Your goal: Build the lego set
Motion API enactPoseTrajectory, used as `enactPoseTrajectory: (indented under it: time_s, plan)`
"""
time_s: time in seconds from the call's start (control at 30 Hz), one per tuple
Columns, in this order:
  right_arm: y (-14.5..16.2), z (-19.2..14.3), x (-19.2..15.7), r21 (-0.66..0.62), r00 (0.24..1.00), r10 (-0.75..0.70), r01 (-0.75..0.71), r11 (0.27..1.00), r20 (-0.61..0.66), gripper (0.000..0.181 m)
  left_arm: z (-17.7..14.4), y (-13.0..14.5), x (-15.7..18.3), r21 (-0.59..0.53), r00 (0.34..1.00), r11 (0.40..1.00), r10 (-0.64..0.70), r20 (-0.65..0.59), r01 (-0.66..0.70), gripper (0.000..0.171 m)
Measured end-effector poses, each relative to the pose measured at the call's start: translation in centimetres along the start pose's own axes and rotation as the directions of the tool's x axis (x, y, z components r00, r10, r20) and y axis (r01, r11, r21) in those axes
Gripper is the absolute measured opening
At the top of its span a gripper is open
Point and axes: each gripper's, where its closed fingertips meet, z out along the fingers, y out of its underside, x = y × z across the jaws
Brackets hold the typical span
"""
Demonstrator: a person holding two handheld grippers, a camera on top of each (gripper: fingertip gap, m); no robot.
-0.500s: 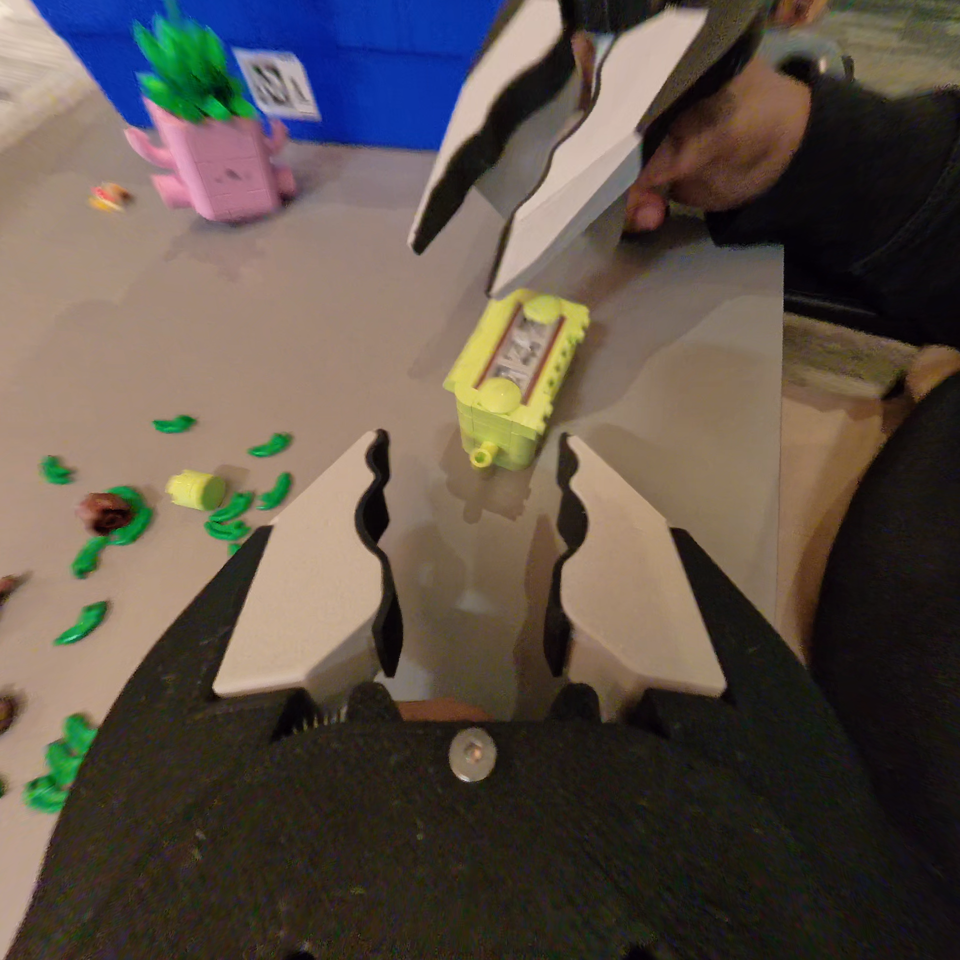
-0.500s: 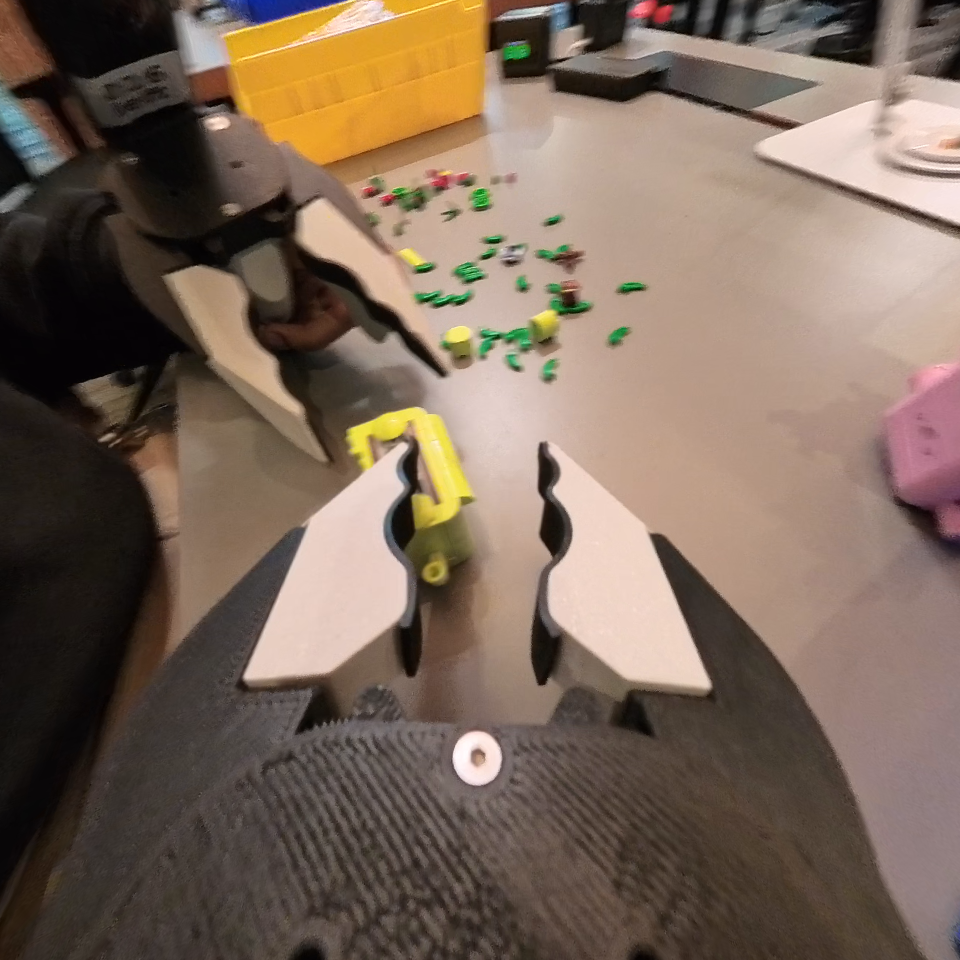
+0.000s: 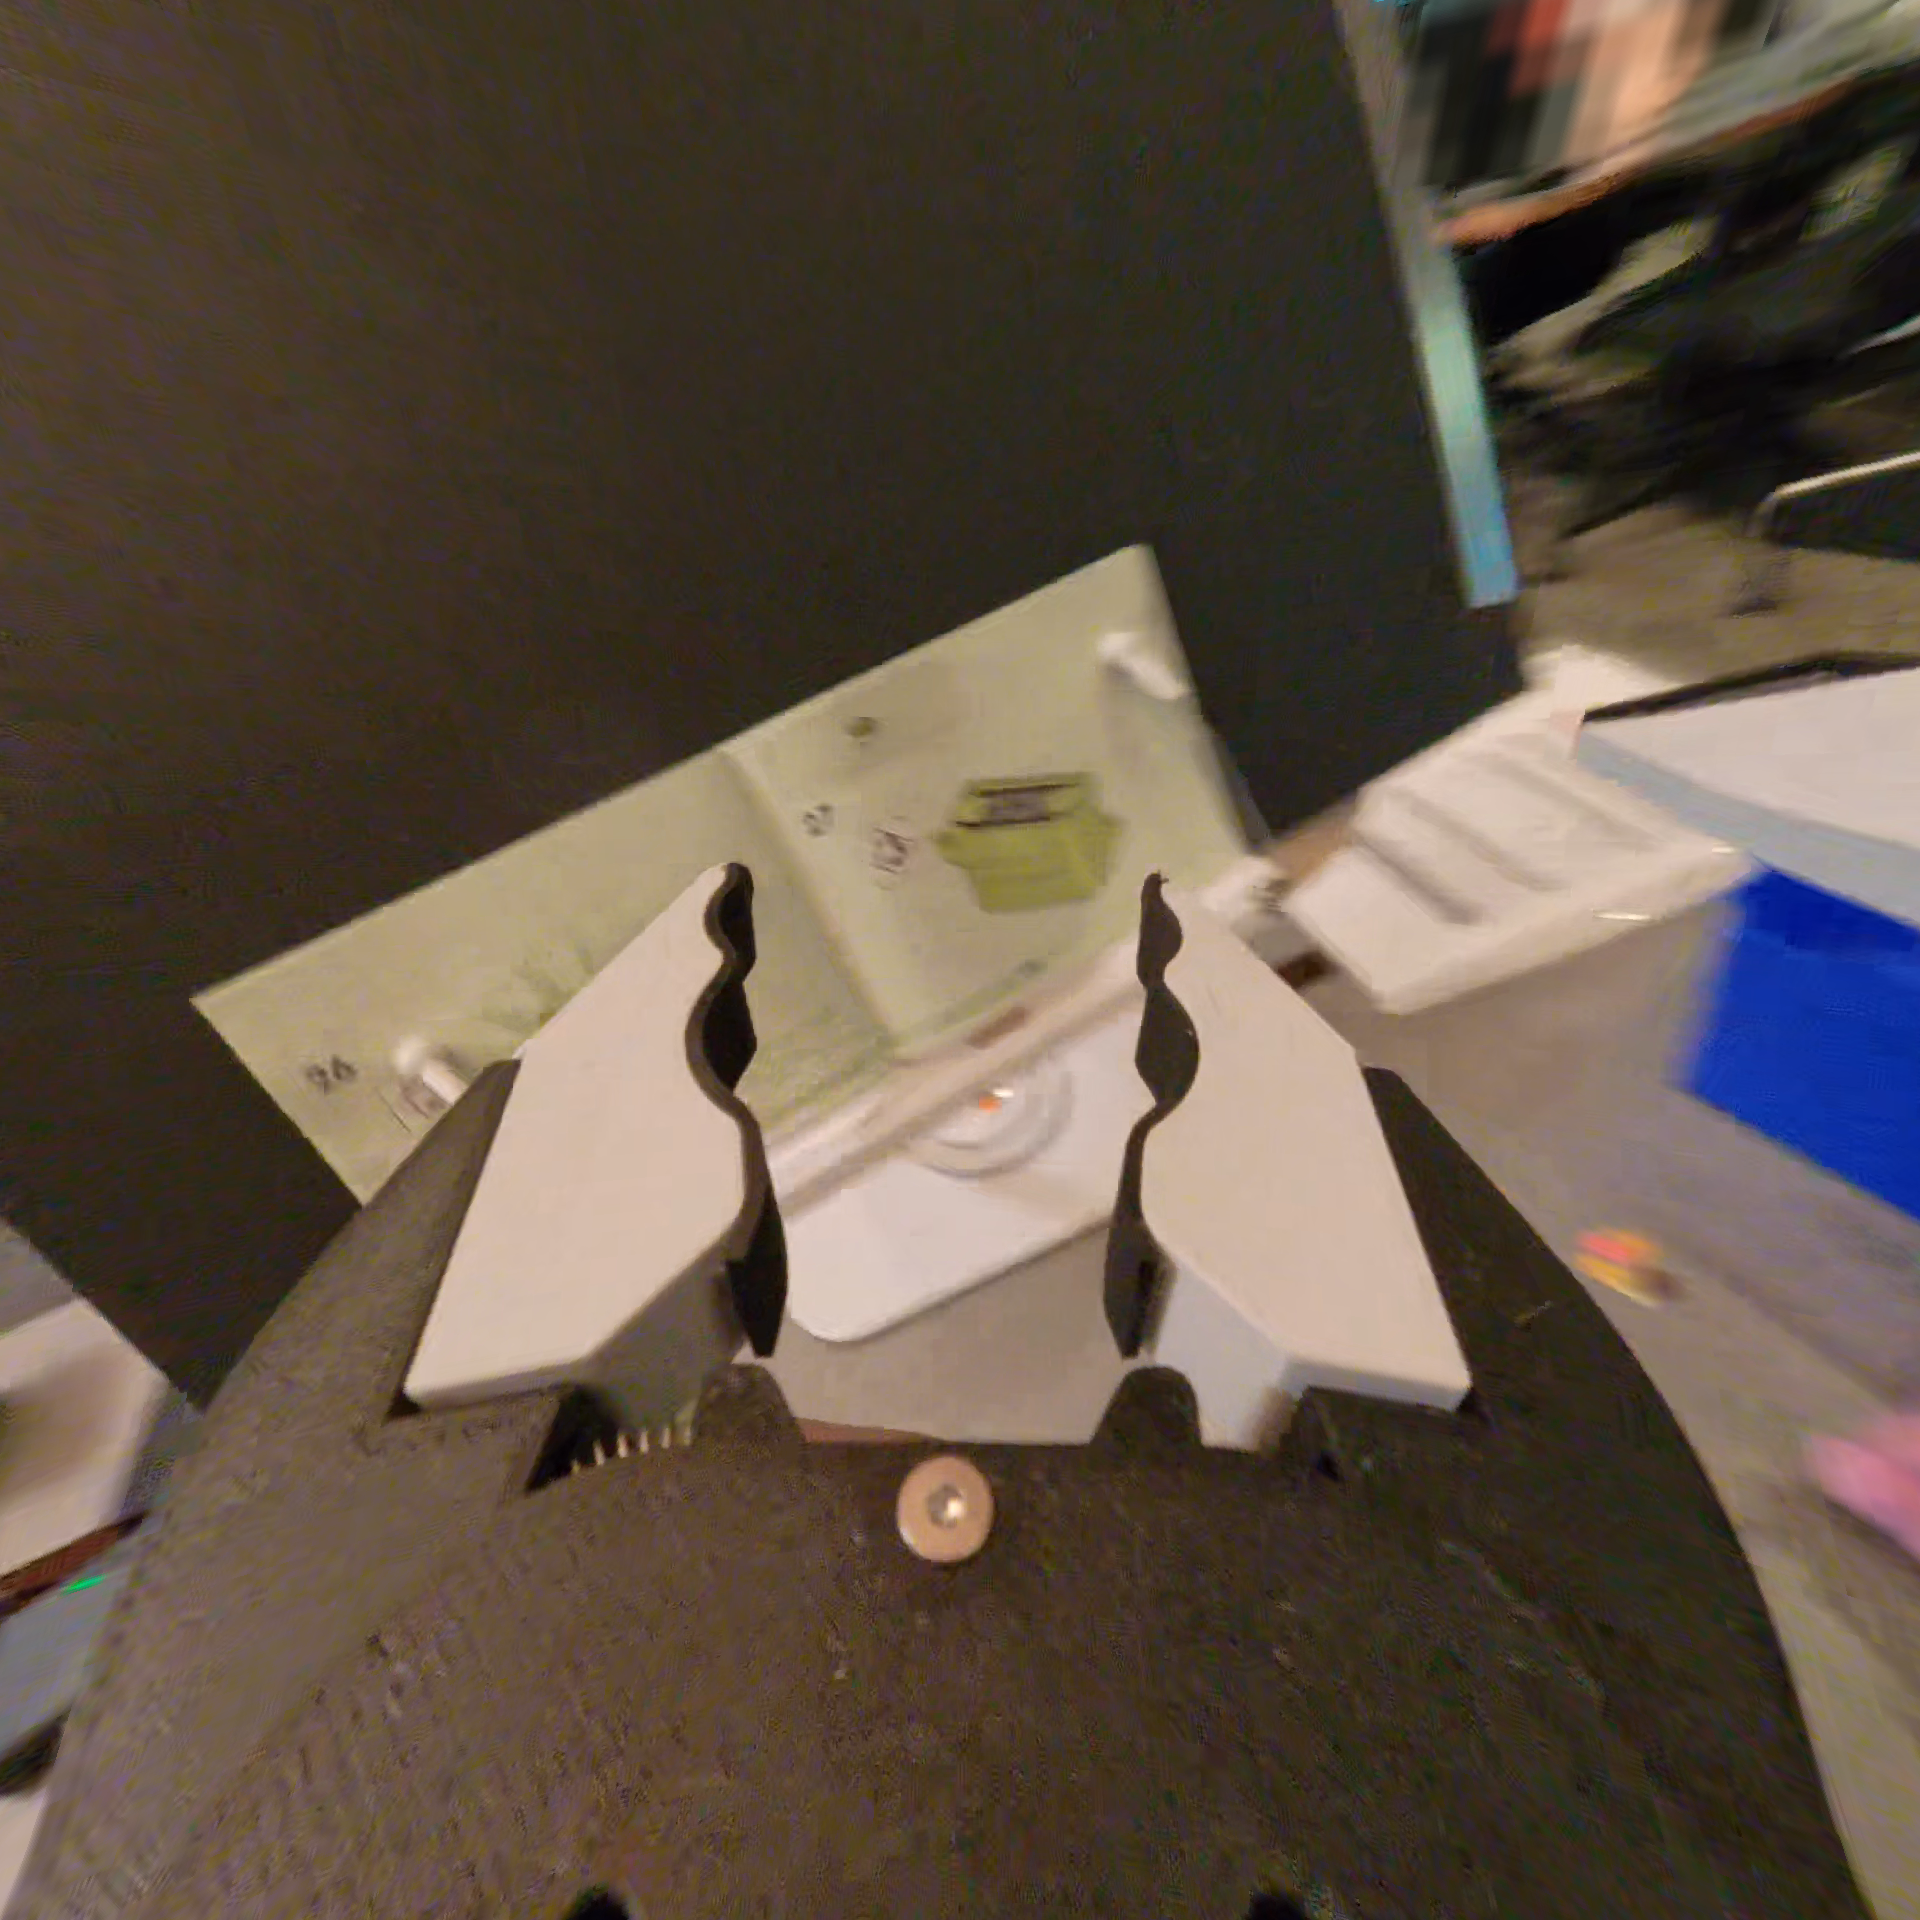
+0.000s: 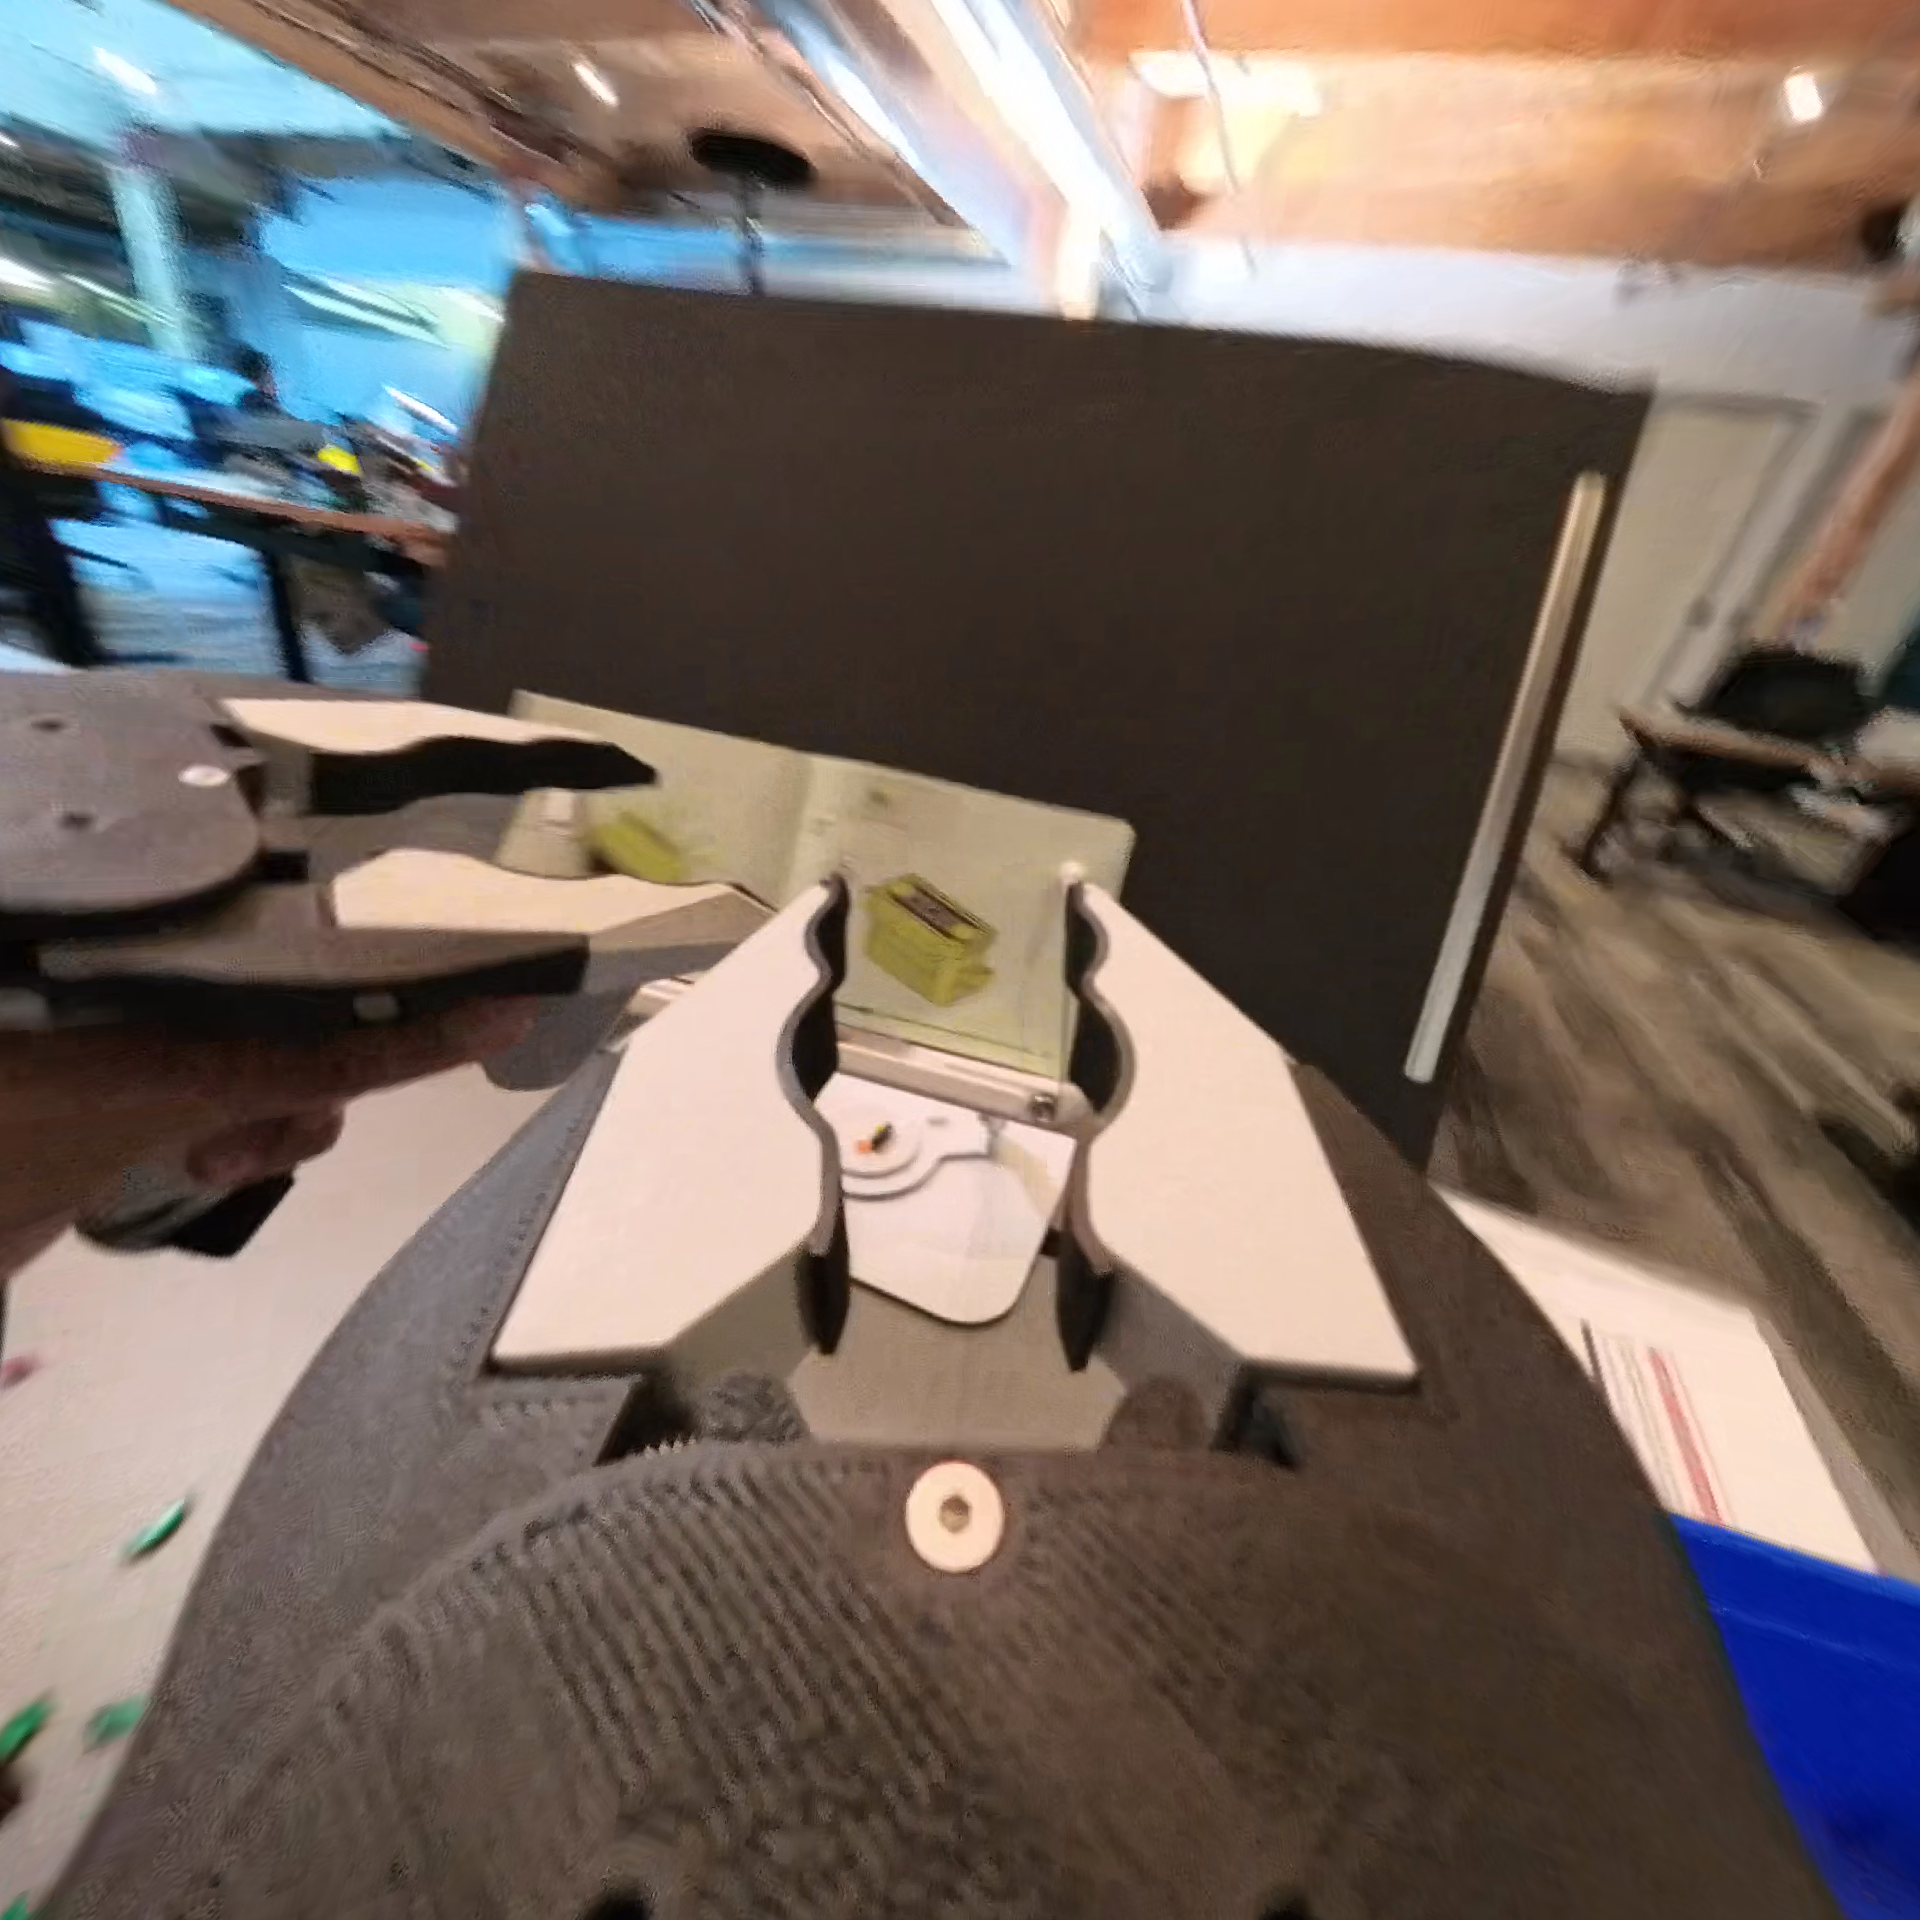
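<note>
1. lifting off the bench [image 4: 260, 1299], both tools face the instruction booklet [image 3: 790, 935] propped against a dark panel [image 3: 623, 364]; the left gripper [image 3: 940, 883] and right gripper [image 4: 951, 894] have their jaws released and empty.
2. the lime lego model itself is out of view, so its heading and long axis cannot be told; only its printed picture shows.
3. risk: with the views blurred, returning blind could knock the model or scatter the green pieces [image 4: 156, 1527].
</note>
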Motion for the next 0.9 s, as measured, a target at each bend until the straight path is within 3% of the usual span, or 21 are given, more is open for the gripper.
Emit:
enactPoseTrajectory:
  time_s: [0.1,0.23,0.33,0.47,0.6,0.77,0.9]
  plan:
    - [4.0,5.0,1.9,-0.157,0.994,0.045,-0.060,0.986,-0.100,0.059,4.9,1.5,-1.2,-0.069,0.985,0.994,0.096,0.144,-0.087,0.073]
    - [6.7,8.3,3.4,-0.168,0.982,0.144,-0.163,0.972,-0.123,0.056,7.1,2.5,-0.1,-0.036,0.996,0.999,0.002,0.095,0.001,0.082]
    - [8.0,9.9,4.0,-0.174,0.983,0.151,-0.167,0.970,-0.100,0.042,7.7,2.6,-0.2,-0.003,0.994,1.000,-0.023,0.105,0.024,0.083]
    - [9.1,11.0,3.5,-0.189,0.991,0.126,-0.132,0.973,-0.043,0.012,8.2,3.2,-0.7,-0.005,0.967,0.996,0.089,0.237,-0.090,0.077]
    - [9.7,11.4,3.4,-0.172,0.986,0.159,-0.164,0.971,-0.039,0.006,8.2,3.2,-1.0,0.037,0.962,0.995,0.083,0.258,-0.096,0.074]
    - [9.6,11.0,3.6,-0.115,0.928,0.373,-0.369,0.922,0.012,0.001,8.1,3.1,-1.5,0.052,0.959,0.994,0.076,0.271,-0.094,0.063]
    - [9.6,10.7,4.1,-0.096,0.951,0.309,-0.310,0.946,-0.035,0.000,7.7,2.9,-2.4,0.103,0.957,0.994,0.008,0.289,-0.039,0.043]
